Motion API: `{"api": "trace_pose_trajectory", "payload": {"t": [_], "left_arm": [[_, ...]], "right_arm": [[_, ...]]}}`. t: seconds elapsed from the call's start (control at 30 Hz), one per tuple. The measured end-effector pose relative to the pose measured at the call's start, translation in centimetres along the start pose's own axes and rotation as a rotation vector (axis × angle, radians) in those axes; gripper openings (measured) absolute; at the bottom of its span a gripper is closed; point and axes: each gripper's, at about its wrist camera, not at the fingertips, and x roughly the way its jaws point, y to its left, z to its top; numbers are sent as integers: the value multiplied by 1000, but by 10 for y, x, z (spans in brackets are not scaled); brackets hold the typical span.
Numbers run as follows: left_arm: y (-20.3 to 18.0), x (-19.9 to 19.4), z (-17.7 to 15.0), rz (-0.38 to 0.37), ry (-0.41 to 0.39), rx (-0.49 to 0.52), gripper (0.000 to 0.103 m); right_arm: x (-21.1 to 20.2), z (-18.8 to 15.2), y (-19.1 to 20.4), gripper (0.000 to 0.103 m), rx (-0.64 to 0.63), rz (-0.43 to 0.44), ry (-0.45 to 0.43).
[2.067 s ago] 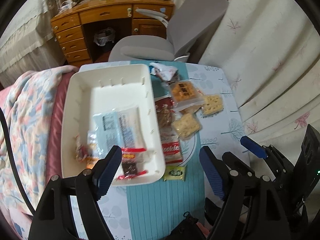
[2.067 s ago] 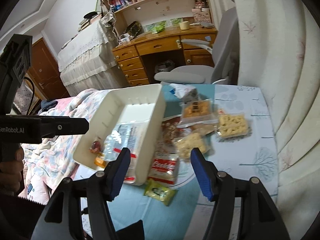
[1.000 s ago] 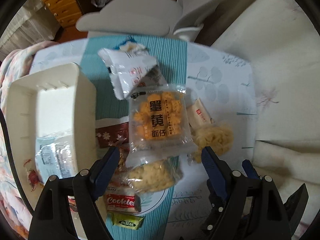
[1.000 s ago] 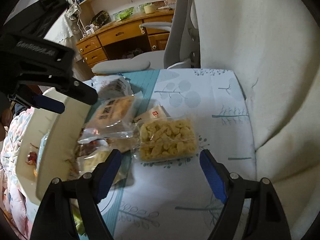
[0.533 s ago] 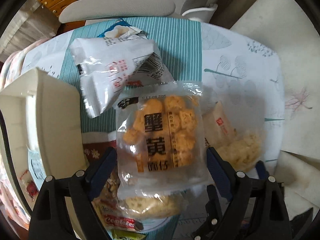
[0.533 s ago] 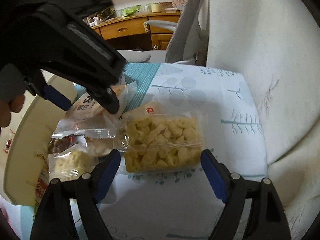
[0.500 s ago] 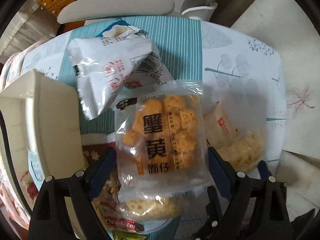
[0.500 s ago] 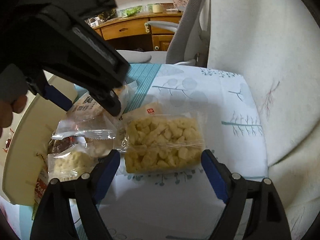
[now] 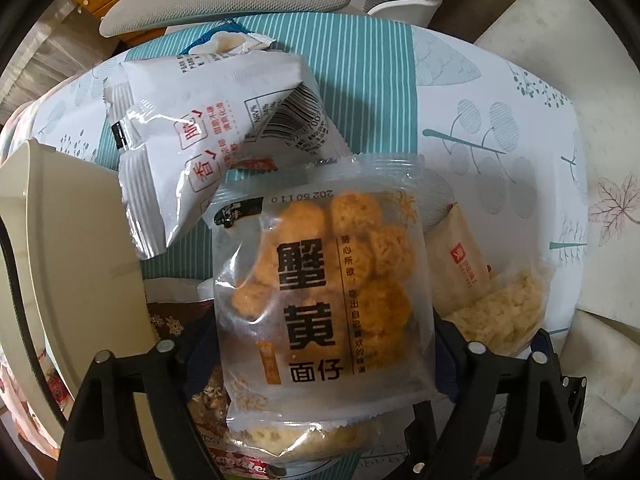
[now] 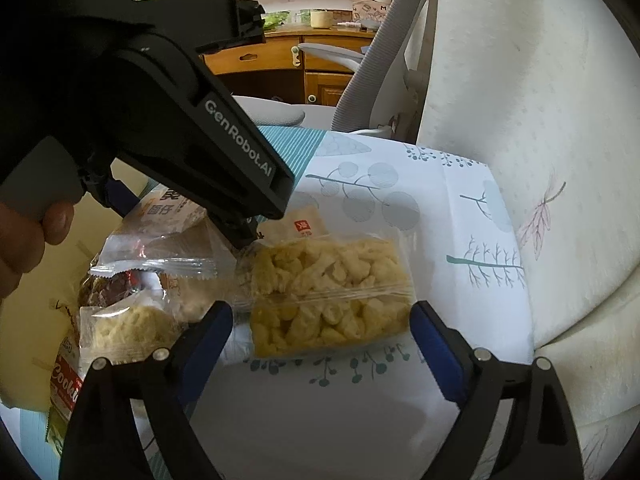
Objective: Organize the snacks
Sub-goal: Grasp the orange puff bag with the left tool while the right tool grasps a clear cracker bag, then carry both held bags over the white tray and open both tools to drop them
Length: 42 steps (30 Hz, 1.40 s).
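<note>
A clear packet of orange crab-roe puffs (image 9: 324, 296) lies on the snack pile. My left gripper (image 9: 316, 344) is open, with its jaws on either side of this packet and close over it. A white foil packet (image 9: 208, 140) lies behind it. My right gripper (image 10: 320, 340) is open and straddles a clear packet of pale yellow puffs (image 10: 328, 300) on the tablecloth; this packet also shows in the left wrist view (image 9: 500, 312). The cream tray (image 9: 68, 248) stands at the left. The left gripper's body (image 10: 192, 128) shows large in the right wrist view.
A small tan sachet (image 9: 460, 260) lies between the two packets. More packets, one a red "Cookies" packet (image 10: 66, 380), lie at the pile's near side. A grey office chair (image 9: 224, 4) stands beyond the table. A cream cushion (image 10: 540, 120) lies along the right.
Both grippers have moved down and forward onto the pile. The left one has closed in over the orange packet, the right one over the yellow packet. Both jaws stay open.
</note>
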Motion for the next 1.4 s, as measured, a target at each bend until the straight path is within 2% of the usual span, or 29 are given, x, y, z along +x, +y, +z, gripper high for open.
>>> {"api": "trace_pose_trajectory", "payload": {"t": [0.07,0.13,0.27,0.37,0.6,1.03,1.13,1.4], "left_arm": [[-3,1,-2,-1,-5,0,82],[-3,-3,-9,1,-10,5,80],[-3,-3,-15,0,-9,-4,78],[-5,-8,-18,-3,-8,-8,73],[-7,-18,-28,-7,5,0,70],[-10,-45,-58,-36,6,48,70],[-10,-52,-57,-48,1,63,70],[-10,-89,-84,-89,-43,119,70]], "right_arm": [[-1,0,0,90,5,4,4],[2,1,-1,83,3,-5,14],[1,2,-1,80,9,-7,36],[1,2,-2,78,15,-4,48],[-2,2,-6,67,28,18,77],[-12,-5,-22,65,134,70,151],[-18,-10,-28,65,186,109,169],[-44,-13,-30,65,257,120,179]]}}
